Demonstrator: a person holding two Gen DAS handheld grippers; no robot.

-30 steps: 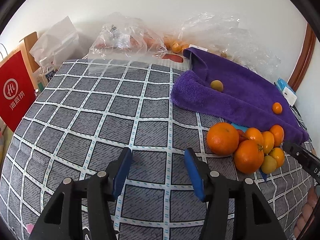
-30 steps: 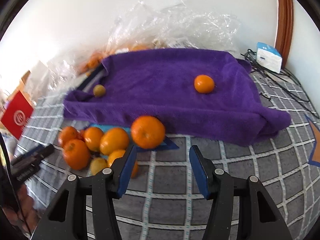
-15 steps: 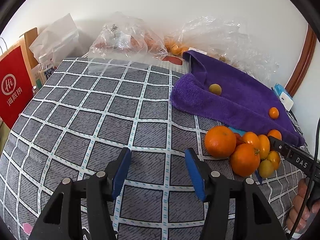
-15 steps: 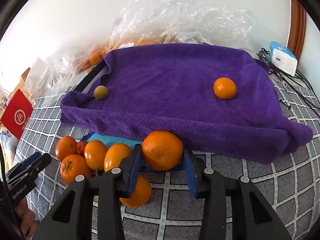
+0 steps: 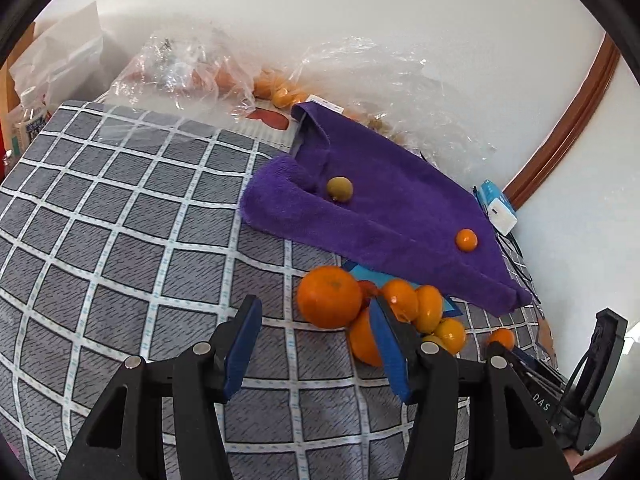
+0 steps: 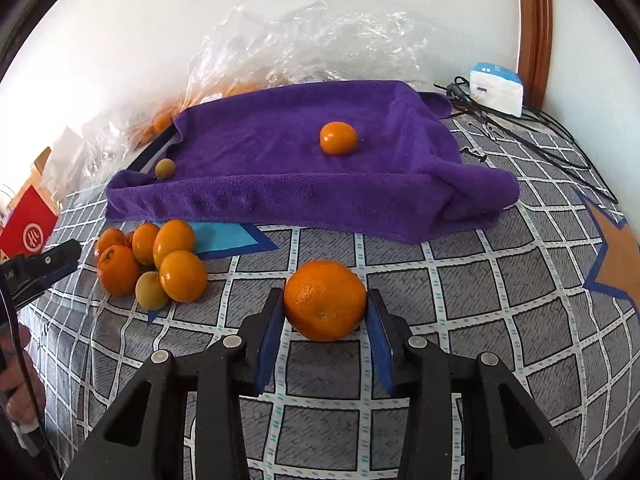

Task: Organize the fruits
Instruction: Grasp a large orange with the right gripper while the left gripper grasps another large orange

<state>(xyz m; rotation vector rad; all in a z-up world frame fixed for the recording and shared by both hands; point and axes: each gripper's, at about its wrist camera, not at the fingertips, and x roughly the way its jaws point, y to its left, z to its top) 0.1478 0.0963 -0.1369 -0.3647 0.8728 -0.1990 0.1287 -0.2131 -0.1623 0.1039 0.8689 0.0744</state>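
Observation:
My right gripper (image 6: 325,332) is shut on a large orange (image 6: 325,300) and holds it just above the checked cloth, clear of the fruit pile. The pile of oranges and small yellow fruits (image 6: 160,264) lies to its left; it also shows in the left wrist view (image 5: 384,312). A purple towel (image 6: 304,176) lies behind, with a small orange (image 6: 338,138) and a greenish fruit (image 6: 165,168) on it. My left gripper (image 5: 316,344) is open and empty, just left of the pile's biggest orange (image 5: 329,296).
Clear plastic bags with more fruit (image 5: 192,72) line the wall behind the towel. A white and blue box (image 6: 496,88) and black cables (image 6: 532,128) lie at the back right. A red carton (image 6: 28,228) stands at the far left.
My right gripper closed on the large orange and drew it back and to the right, away from the pile. My left gripper moved closer to the pile.

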